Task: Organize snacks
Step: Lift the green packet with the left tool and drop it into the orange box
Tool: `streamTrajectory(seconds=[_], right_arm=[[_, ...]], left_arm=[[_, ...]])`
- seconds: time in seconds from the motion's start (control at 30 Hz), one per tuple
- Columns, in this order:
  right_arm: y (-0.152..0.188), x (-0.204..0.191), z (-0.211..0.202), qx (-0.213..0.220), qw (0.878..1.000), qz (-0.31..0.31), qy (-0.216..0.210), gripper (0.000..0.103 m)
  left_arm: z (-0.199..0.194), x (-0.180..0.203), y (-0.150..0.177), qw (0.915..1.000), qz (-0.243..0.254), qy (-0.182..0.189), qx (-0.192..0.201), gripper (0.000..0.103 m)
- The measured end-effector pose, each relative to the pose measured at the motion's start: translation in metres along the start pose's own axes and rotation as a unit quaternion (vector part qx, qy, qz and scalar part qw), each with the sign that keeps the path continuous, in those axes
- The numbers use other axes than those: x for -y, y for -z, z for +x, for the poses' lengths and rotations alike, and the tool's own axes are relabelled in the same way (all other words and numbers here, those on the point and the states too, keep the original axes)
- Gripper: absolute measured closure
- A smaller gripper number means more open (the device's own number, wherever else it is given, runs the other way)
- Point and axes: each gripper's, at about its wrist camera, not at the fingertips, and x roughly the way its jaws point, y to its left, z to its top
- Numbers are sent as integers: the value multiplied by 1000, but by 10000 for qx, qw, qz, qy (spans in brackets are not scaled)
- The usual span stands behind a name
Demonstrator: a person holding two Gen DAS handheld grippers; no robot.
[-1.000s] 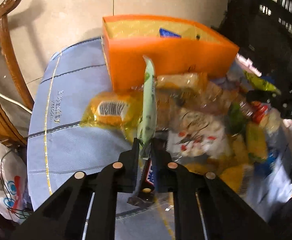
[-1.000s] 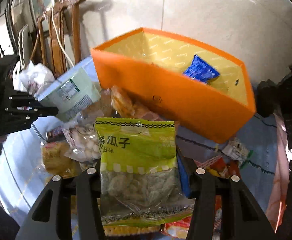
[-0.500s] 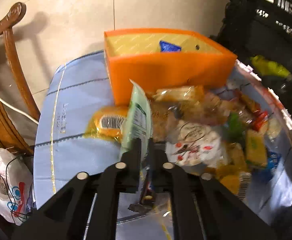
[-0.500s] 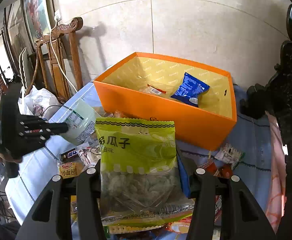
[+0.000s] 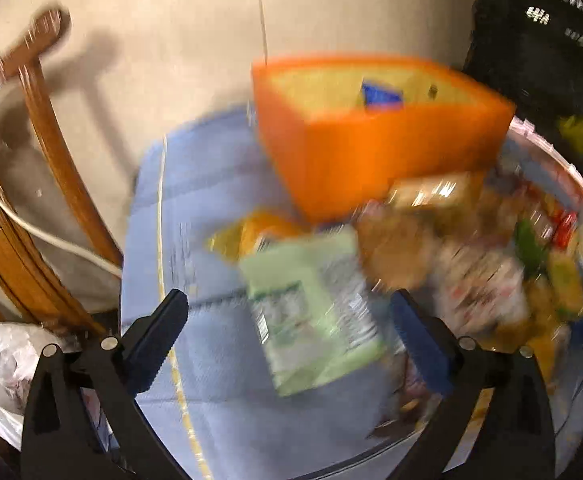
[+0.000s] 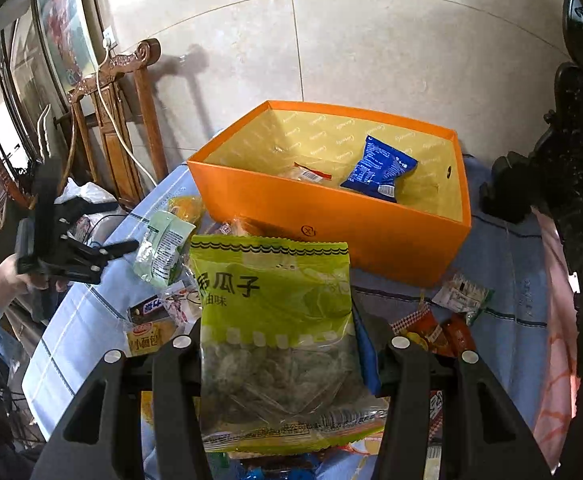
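My left gripper (image 5: 287, 316) jaws have sprung wide, releasing the pale green packet (image 5: 311, 312), which drops short of the orange box (image 6: 331, 204) toward the worktop (image 5: 211, 200). My right gripper (image 6: 287, 344) clamps the seed bag (image 6: 275, 320), short of the box.

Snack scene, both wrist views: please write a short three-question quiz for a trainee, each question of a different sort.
1. True or false: the left gripper grips the pale green packet.
2. What does the right gripper hold?
A. blue packet
B. green melon seed bag
C. chocolate bar
3. Fill in: the blue snack packet lies inside the ___ box.

Key: 1 false, the jaws are wide open; 2 B; 3 orange.
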Motion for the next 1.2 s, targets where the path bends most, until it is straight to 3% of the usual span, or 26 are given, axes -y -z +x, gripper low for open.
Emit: streamTrajectory(seconds=[0.07,0.13,0.17,0.2,0.23,0.27,0.33,0.37,0.4,0.47,0.53,0.8,0.93,1.0,1.1,1.2], right_arm=[[0,-2,1,-4,10000,-45,3,50],[-1,-3,3,-29,10000,-51,-21,50],[-1,-4,2,-15,10000,-47,-25,50],[-1,-5,2,2,10000,-40,-13,50],[-1,-6,0,9,10000,-42,-11,50],[-1,-7,-1,21,10000,-57,4,50],[-1,-8,-3,27,9999,-90,52,50],[-1,-8,-5,30,9999,-84,48,50],[0,-7,-7,54,10000,-50,58,50],[1,-5,-9,50,10000,32,19,50],[2,-5,-11,56,10000,57,16,50],[-10,-6,-17,317,9995,-4,-29,50],[-54,6,-23,896,9958,22,167,50],[-84,14,-20,1175,9918,-158,488,50],[-121,33,-7,1213,9920,11,350,50],[-152,48,13,1154,9924,59,418,50]], left_arm=[[21,-7,7,9979,-130,512,-368,4],[41,-6,15,9926,-391,1041,-493,5],[53,-2,19,9890,-508,1227,-652,12],[55,4,20,9903,-549,1141,-570,17],[54,11,18,9916,-533,1101,-411,43],[52,13,16,9899,-622,1196,-451,54],[49,14,10,9795,-1183,1475,-692,61],[42,16,7,9798,-1242,1417,-664,66],[33,22,4,9847,-1136,1188,-575,69],[13,36,-3,9932,-853,611,-500,84],[-6,41,-8,9941,-920,406,-406,87],[-62,51,-40,9973,-643,267,216,88],[-75,54,-95,9947,-640,185,780,88],[-71,51,-121,9945,-574,92,877,88],[-61,43,-158,9928,-567,148,1048,88],[-41,36,-188,9936,-560,44,980,88]])
